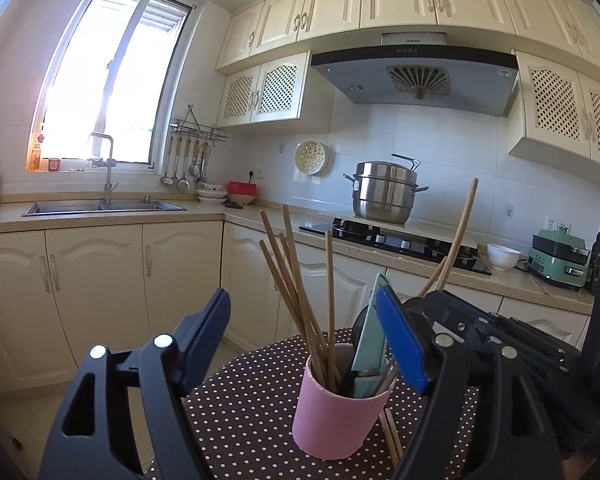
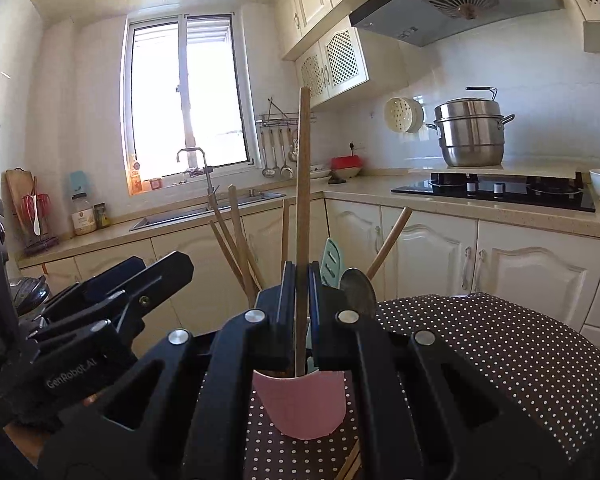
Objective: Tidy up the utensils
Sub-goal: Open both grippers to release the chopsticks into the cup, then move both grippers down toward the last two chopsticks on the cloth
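The right gripper [image 2: 299,300] pinched the wooden handle [image 2: 302,184], upright above the pink cup [image 2: 300,404]; the left gripper [image 1: 308,344] stood spread beside the cup.

A steel steamer pot [image 1: 385,194] is sitting on the black gas hob [image 1: 396,242] at the right centre of the frame, under the grey range hood [image 1: 414,76]. A white bowl [image 1: 503,257] is standing beside a green appliance [image 1: 560,258] at the far right. Ladles [image 1: 184,168] are hanging near the sink [image 1: 100,207] at the left.
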A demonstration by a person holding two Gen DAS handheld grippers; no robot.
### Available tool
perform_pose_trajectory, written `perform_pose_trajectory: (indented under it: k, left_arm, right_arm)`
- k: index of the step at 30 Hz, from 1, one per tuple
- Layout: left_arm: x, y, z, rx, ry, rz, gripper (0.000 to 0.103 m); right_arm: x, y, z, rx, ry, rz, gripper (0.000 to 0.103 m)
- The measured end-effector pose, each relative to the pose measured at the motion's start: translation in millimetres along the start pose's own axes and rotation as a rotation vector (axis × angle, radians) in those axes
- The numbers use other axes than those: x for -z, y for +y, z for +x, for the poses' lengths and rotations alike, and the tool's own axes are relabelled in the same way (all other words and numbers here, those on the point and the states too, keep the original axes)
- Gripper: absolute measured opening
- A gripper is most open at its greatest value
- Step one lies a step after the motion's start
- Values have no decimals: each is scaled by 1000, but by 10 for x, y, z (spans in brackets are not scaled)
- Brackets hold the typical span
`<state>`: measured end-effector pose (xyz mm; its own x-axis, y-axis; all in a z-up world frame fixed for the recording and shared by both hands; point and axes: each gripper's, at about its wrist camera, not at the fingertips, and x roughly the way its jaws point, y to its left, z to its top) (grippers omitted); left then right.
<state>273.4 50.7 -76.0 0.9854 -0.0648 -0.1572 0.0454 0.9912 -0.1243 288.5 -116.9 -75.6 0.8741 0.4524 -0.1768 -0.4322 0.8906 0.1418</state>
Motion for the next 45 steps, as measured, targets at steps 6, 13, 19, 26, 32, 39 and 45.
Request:
perform_pose_trajectory:
  k: [6, 13, 19, 26, 32, 39, 45]
  left_arm:
    - [-10, 32, -83, -24, 18, -1, 75]
    - [-58, 18, -231, -51, 22, 23, 78]
    - [-104, -4, -381, -74, 18, 38, 80]
    - [-114, -126, -604, -84, -1, 81, 82]
    - [-80, -266, -712, -74, 15, 115, 83]
    - [2, -395, -687, -53, 90, 126, 83]
    - [178, -550, -482, 16, 246, 147, 83]
  right_arm:
    - [20, 41, -41, 16, 16, -1, 8]
    - [26, 89, -147, 32, 21, -3, 8]
    - [19, 103, -302, 40, 20, 2, 8]
    - [24, 100, -554, 52, 20, 16, 8]
    - [90, 54, -714, 67, 40, 33, 21]
    - [203, -67, -909, 87, 55, 66, 47]
    - [365, -236, -963, 119, 109, 93, 51]
